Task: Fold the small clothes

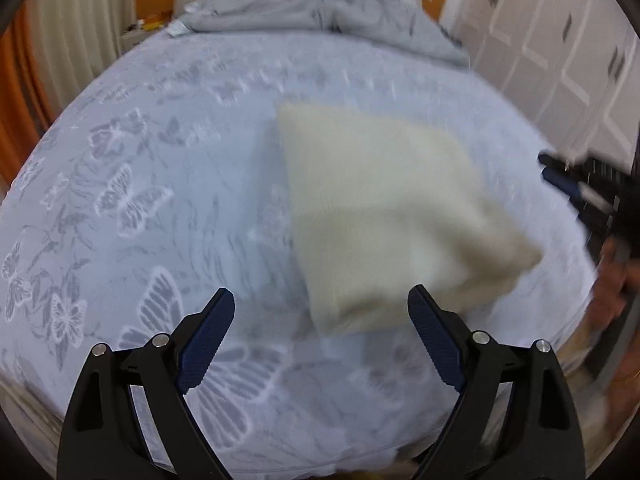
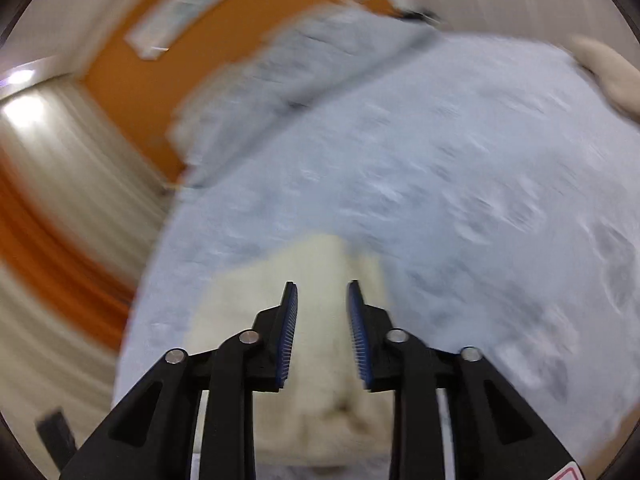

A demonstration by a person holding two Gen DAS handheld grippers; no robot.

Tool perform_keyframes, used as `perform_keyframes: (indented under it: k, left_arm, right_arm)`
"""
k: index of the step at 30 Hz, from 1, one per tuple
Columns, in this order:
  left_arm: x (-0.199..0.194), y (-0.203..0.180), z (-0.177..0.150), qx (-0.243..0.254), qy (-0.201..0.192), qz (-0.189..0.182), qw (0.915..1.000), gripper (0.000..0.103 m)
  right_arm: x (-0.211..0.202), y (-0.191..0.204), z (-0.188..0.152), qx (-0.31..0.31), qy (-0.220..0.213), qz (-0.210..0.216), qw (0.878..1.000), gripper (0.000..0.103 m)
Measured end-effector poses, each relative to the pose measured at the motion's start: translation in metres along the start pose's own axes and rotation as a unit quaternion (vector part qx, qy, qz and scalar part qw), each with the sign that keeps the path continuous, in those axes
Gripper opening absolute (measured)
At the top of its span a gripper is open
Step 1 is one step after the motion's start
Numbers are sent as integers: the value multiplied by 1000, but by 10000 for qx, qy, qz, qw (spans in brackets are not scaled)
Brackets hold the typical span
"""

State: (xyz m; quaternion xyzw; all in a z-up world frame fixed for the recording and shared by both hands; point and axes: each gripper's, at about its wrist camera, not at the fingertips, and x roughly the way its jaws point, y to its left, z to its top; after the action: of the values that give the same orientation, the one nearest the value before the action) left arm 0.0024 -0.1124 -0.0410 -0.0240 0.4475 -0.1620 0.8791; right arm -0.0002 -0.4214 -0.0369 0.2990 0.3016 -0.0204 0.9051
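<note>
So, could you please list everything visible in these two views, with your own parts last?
garment: one, cream, folded, lying on the bed right of centre.
bed: one, pale blue sheet with butterfly print, fills both views.
duvet: one, grey, bunched at the bed's far end.
wall: orange, behind the bed.
wardrobe: white panelled doors, to the right.
cloth: one, beige, at the bed's edge; too blurred to identify.
left tongs: black with blue pads, open, empty, above the bed.
right tongs: same, open over the garment.

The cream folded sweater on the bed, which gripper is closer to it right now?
Right. The right gripper hangs directly over the cream folded sweater, jaws partly open, nothing between them. The left gripper sits open just off its near-left corner.
</note>
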Motion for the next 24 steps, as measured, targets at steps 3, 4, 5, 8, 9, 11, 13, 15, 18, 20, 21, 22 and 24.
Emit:
perform_keyframes:
  k: [3, 4, 5, 8, 9, 11, 13, 15, 18, 20, 21, 22, 24]
  left_arm:
    - [-1, 1, 27, -343, -237, -205, 9989, 88]
    - [6, 1, 35, -391, -206, -190, 9988, 88]
    - [16, 1, 41, -418, -106, -95, 9990, 88]
    - [53, 0, 44, -456, 431, 42, 9980, 90]
    - [65, -1, 41, -397, 610, 37, 9973, 92]
    - [81, -2, 30, -282, 855, 84, 9959, 92]
    - [79, 3, 23, -362, 866, 3, 9956, 93]
    - [71, 14, 18, -537, 908, -122, 9943, 92]
    - [47, 28, 3, -391, 886, -258, 9950, 92]
    - [38, 30, -18, 27, 938, -166, 9954, 92]
    - [40, 28, -26, 191, 954, 10, 9953, 92]
    - [41, 26, -31, 293, 949, 107, 9950, 92]
    - [49, 19, -35, 404, 880, 226, 9950, 91]
  right_arm:
    - [11, 34, -6, -627, 219, 395, 9970, 12]
    - [20, 41, -10, -781, 404, 434, 9952, 11]
    - [37, 49, -15, -916, 719, 420, 9923, 11]
    - [91, 34, -43, -1345, 2056, -825, 9658, 0]
    - [99, 25, -48, -1369, 2219, -1083, 9593, 0]
    - [91, 14, -40, -989, 2197, -907, 9663, 0]
    - [81, 5, -34, -517, 2111, -692, 9736, 1]
    - [57, 8, -31, -422, 1728, -438, 9831, 14]
    - [30, 27, -36, -669, 1493, 251, 9862, 14]
    - [27, 42, -47, -776, 1562, 540, 9832, 14]
    - [31, 48, -48, -847, 1558, 516, 9828, 14]
    - [34, 53, -50, -921, 1558, 473, 9824, 14]
    - [43, 63, -52, -959, 1583, 474, 9816, 14]
